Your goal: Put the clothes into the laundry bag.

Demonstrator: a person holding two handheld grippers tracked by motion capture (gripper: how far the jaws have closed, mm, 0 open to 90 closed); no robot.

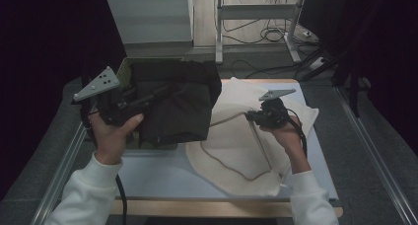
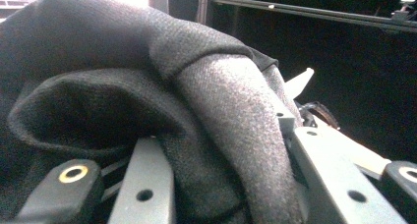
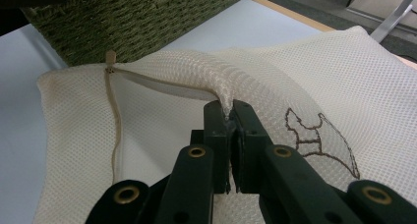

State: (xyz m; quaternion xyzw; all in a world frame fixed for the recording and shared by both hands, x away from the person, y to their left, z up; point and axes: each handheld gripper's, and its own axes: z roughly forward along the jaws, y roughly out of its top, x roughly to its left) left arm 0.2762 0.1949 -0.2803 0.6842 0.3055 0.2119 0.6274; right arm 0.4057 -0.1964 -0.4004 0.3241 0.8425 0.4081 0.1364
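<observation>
High view: pale desk (image 1: pixel 162 175), dark room. Black garment (image 1: pixel 175 104) gripped by left gripper (image 1: pixel 129 106), hanging over green basket (image 1: pixel 124 69), left of mesh bag (image 1: pixel 246 146).

Left gripper view: fingers (image 2: pixel 142 184) partly closed on bunched black fabric.

Right gripper view: right gripper (image 3: pixel 229 117) fingers pinched shut on bag's zipper-side edge, mouth lifted toward the basket side.

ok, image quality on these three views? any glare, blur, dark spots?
High view: dim, black surround, black garment loses detail. Left gripper view: blown-out glare top left, the close cloth soft. Right gripper view: evenly lit, sharp mesh bag weave at the fingers.
</observation>
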